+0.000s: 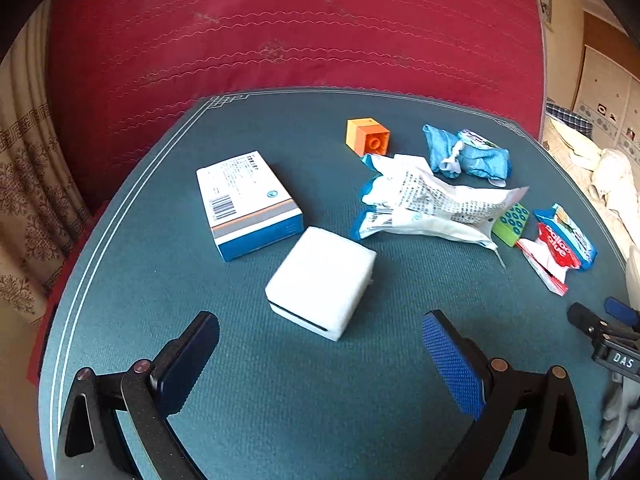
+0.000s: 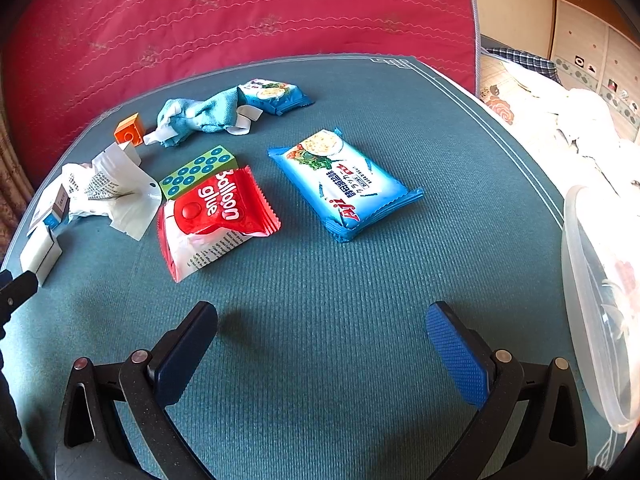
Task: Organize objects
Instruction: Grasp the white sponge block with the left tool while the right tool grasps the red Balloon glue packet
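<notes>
Your left gripper (image 1: 320, 354) has its two fingers wide apart, and nothing is between them. It hangs over the green mat (image 1: 280, 400). Just past the fingertips, right in the middle, sits a white block (image 1: 320, 280) lying flat on the mat. A bit farther out and toward the left finger is a white and blue box (image 1: 248, 204) with a barcode on top. Out past the right finger lies a crumpled white bag (image 1: 432, 208) with small print on it. Behind that bag is an orange toy brick (image 1: 367, 136), and beside the brick is a bunched-up blue cloth (image 1: 468, 156).

Your right gripper (image 2: 322, 344) also has its fingers wide apart, holding nothing. The mat right between them is bare. Ahead of the left finger lies a red packet (image 2: 216, 220) that says "Balloon glue". A green box with blue dots (image 2: 198, 172) touches the far edge of that red packet. Straight ahead, a little toward the right finger, lies a big blue snack pack (image 2: 344, 184), flat on the mat and apart from the red packet. Far ahead is a small blue snack pack (image 2: 276, 96), touching the blue cloth. Off beside the right finger is a clear plastic tub (image 2: 592, 300) at the mat's edge. Behind the mat is a red quilt (image 2: 240, 12).
</notes>
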### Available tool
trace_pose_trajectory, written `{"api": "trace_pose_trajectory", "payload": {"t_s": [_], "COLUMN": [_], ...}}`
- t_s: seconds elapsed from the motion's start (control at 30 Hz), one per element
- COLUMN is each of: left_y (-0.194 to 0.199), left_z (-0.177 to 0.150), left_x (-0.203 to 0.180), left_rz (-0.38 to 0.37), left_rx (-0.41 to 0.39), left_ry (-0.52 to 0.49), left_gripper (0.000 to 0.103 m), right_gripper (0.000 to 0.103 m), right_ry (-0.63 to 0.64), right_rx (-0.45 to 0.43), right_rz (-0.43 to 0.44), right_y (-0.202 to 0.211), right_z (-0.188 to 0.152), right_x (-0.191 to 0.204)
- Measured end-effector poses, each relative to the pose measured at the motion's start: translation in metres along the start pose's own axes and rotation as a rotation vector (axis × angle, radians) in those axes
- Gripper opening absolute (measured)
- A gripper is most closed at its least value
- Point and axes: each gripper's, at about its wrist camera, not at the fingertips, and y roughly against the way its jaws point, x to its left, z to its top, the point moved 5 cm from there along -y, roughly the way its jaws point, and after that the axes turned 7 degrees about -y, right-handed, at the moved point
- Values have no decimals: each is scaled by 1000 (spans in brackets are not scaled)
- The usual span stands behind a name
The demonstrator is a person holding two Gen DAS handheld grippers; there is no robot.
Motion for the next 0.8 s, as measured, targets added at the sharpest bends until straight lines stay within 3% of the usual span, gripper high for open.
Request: {"api": "trace_pose_trajectory", "payload": {"t_s": [0.4,0.6,0.8], "left_y": [-24,-21,-12], "left_z": [3,4,2], "left_x": [4,-1,-19], "left_rz": [1,5,-50], "left_rx": [50,43,34], "left_ry": [-2,4,9], "left_gripper": [85,67,50], "right_gripper": [103,103,103], "right_ry": [-9,-14,-23], "right_rx": [-3,-5,-10], "right_rz": [13,21,47], "right_y": [1,2,3], "right_z": [1,2,2], "right_x": [-1,-2,-2]}}
